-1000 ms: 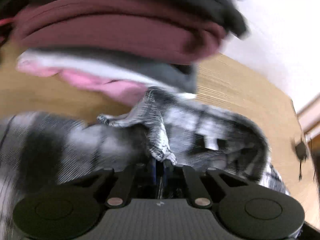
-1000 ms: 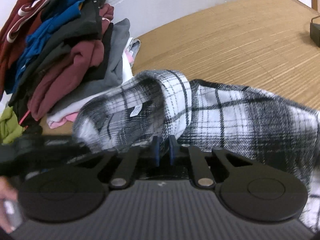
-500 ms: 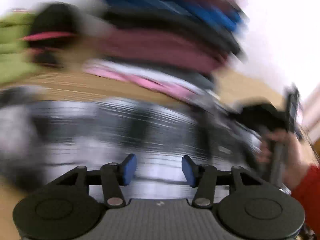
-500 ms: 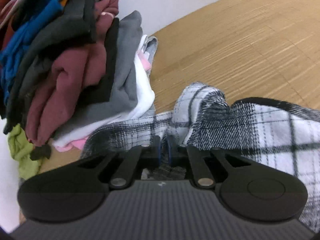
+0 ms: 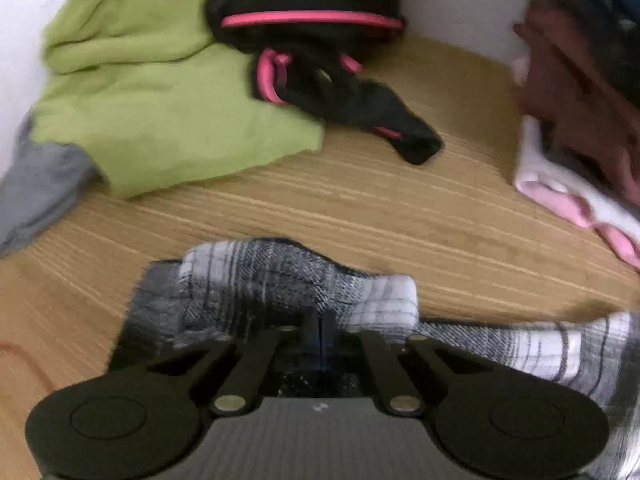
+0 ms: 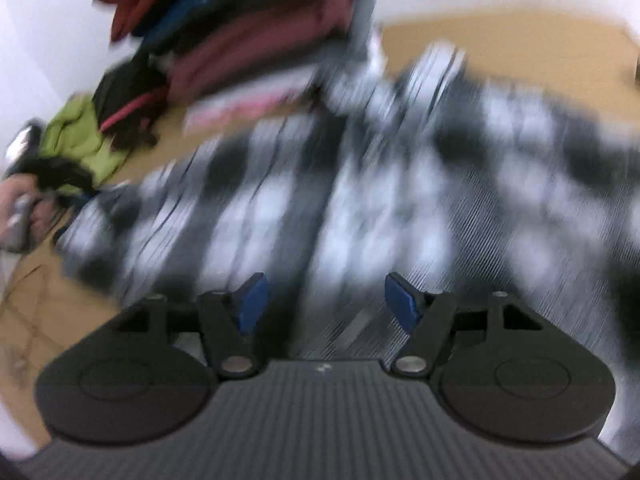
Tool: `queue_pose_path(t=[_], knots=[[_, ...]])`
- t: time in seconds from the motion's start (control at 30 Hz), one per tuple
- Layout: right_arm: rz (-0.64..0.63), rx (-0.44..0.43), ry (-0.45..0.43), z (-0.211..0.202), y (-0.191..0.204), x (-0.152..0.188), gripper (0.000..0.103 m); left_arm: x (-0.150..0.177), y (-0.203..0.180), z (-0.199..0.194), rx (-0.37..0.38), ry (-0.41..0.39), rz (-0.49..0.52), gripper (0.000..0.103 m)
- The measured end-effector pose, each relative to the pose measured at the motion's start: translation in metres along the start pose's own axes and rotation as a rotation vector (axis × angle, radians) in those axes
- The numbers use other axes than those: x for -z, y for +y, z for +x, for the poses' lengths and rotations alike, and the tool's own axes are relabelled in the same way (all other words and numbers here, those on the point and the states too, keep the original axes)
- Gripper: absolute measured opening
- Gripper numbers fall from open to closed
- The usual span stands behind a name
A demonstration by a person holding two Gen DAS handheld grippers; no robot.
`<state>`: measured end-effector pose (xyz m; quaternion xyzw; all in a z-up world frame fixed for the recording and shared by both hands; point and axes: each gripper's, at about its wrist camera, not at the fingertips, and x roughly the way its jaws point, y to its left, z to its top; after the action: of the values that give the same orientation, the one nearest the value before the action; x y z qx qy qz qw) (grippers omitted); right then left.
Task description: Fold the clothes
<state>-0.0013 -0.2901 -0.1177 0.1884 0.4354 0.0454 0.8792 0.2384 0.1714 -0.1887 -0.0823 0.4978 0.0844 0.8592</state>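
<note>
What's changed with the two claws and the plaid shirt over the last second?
The left claw let go, swung toward the green garment, and is now shut on the plaid shirt at a new edge. The right claw released its pinch; its jaws are opening, nothing between them. The clothes pile and table stayed put.

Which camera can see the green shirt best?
The left wrist view. There the green shirt lies big and fairly sharp on the wooden table, beside a black garment with pink trim. In the right wrist view it is only a small, blurry green patch at the left edge.
</note>
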Motion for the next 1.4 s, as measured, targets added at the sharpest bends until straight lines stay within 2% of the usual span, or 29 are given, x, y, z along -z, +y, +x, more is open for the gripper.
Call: queue_pose_path(t=[0.07, 0.13, 0.17, 0.2, 0.3, 0.37, 0.43, 0.47, 0.5, 0.57, 0.6, 0.67, 0.7, 0.73, 0.77, 0.8, 0.83, 0.87, 0.93, 1.0, 1.07, 1.1, 1.13, 1.17, 1.2, 1.27, 1.3, 1.37, 1.4], knots=[[0.058, -0.036, 0.036, 0.002, 0.022, 0.018, 0.068, 0.017, 0.027, -0.032, 0.243, -0.188, -0.095, 0.000], [-0.003, -0.058, 0.039, -0.003, 0.048, 0.030, 0.067, 0.051, 0.062, -0.084, 0.470, -0.459, -0.189, 0.000], [-0.041, -0.059, 0.025, -0.004, 0.060, 0.032, 0.067, 0.075, 0.080, -0.113, 0.537, -0.582, -0.208, 0.000], [-0.071, -0.053, 0.006, -0.005, 0.070, 0.033, 0.067, 0.095, 0.096, -0.132, 0.553, -0.628, -0.231, 0.000], [-0.044, -0.055, -0.033, -0.009, 0.076, 0.030, 0.067, 0.140, 0.140, -0.155, 0.526, -0.588, -0.275, 0.000], [0.004, -0.064, -0.024, -0.001, 0.073, 0.024, 0.067, 0.157, 0.158, -0.157, 0.489, -0.535, -0.249, 0.000], [0.024, -0.065, -0.009, 0.007, 0.074, 0.016, 0.067, 0.164, 0.167, -0.150, 0.438, -0.487, -0.295, 0.000], [0.024, -0.070, -0.004, 0.009, 0.075, 0.012, 0.067, 0.165, 0.174, -0.146, 0.369, -0.469, -0.330, 0.003], [0.018, -0.077, 0.001, 0.012, 0.078, 0.009, 0.067, 0.168, 0.179, -0.141, 0.259, -0.430, -0.381, 0.009], [-0.002, -0.085, 0.013, 0.013, 0.085, 0.009, 0.067, 0.174, 0.191, -0.131, 0.074, -0.328, -0.533, 0.019], [-0.015, -0.089, 0.018, 0.011, 0.089, 0.010, 0.067, 0.175, 0.201, -0.129, 0.065, -0.304, -0.613, 0.020], [-0.058, -0.096, 0.025, 0.008, 0.095, 0.017, 0.067, 0.169, 0.212, -0.131, 0.149, -0.344, -0.642, 0.024], [-0.077, -0.095, 0.030, 0.008, 0.098, 0.018, 0.067, 0.165, 0.217, -0.132, 0.187, -0.364, -0.649, 0.033], [-0.091, -0.090, 0.037, 0.009, 0.100, 0.020, 0.067, 0.155, 0.215, -0.133, 0.200, -0.386, -0.589, 0.050], [-0.104, -0.084, 0.044, 0.010, 0.101, 0.022, 0.067, 0.138, 0.211, -0.131, 0.233, -0.410, -0.505, 0.062], [-0.110, -0.078, 0.050, 0.011, 0.101, 0.024, 0.067, 0.122, 0.208, -0.129, 0.271, -0.434, -0.422, 0.085], [-0.107, -0.071, 0.058, 0.011, 0.101, 0.025, 0.067, 0.109, 0.206, -0.122, 0.348, -0.450, -0.361, 0.101], [-0.101, -0.065, 0.065, 0.011, 0.099, 0.027, 0.067, 0.094, 0.205, -0.106, 0.389, -0.411, -0.333, 0.103], [-0.096, -0.048, 0.076, 0.009, 0.097, 0.029, 0.067, 0.065, 0.204, -0.074, 0.460, -0.330, -0.281, 0.100], [-0.106, -0.030, 0.074, 0.003, 0.094, 0.032, 0.067, 0.038, 0.199, -0.044, 0.390, -0.186, -0.279, 0.096], [-0.122, -0.010, 0.061, -0.007, 0.087, 0.036, 0.067, 0.026, 0.193, -0.024, 0.398, -0.101, -0.286, 0.092], [-0.127, 0.008, 0.055, -0.012, 0.083, 0.038, 0.067, 0.021, 0.186, -0.019, 0.419, -0.063, -0.275, 0.067], [-0.126, 0.023, 0.051, -0.015, 0.080, 0.039, 0.067, 0.016, 0.176, -0.017, 0.447, -0.033, -0.245, 0.017], [-0.123, 0.036, 0.046, -0.016, 0.078, 0.040, 0.067, 0.015, 0.166, -0.020, 0.418, -0.030, -0.233, 0.007], [-0.111, 0.046, 0.042, -0.017, 0.076, 0.040, 0.067, 0.015, 0.158, -0.025, 0.363, -0.043, -0.263, 0.007], [-0.080, 0.052, 0.035, -0.018, 0.070, 0.039, 0.067, 0.021, 0.160, -0.037, 0.330, -0.033, -0.461, 0.007], [-0.070, 0.052, 0.029, -0.018, 0.068, 0.038, 0.067, 0.033, 0.168, -0.050, 0.330, -0.044, -0.611, 0.007], [-0.068, 0.045, 0.009, -0.017, 0.069, 0.034, 0.067, 0.063, 0.181, -0.091, 0.279, -0.126, -0.844, 0.007], [-0.069, 0.039, 0.001, -0.016, 0.070, 0.032, 0.067, 0.078, 0.180, -0.124, 0.245, -0.213, -0.926, 0.008]])
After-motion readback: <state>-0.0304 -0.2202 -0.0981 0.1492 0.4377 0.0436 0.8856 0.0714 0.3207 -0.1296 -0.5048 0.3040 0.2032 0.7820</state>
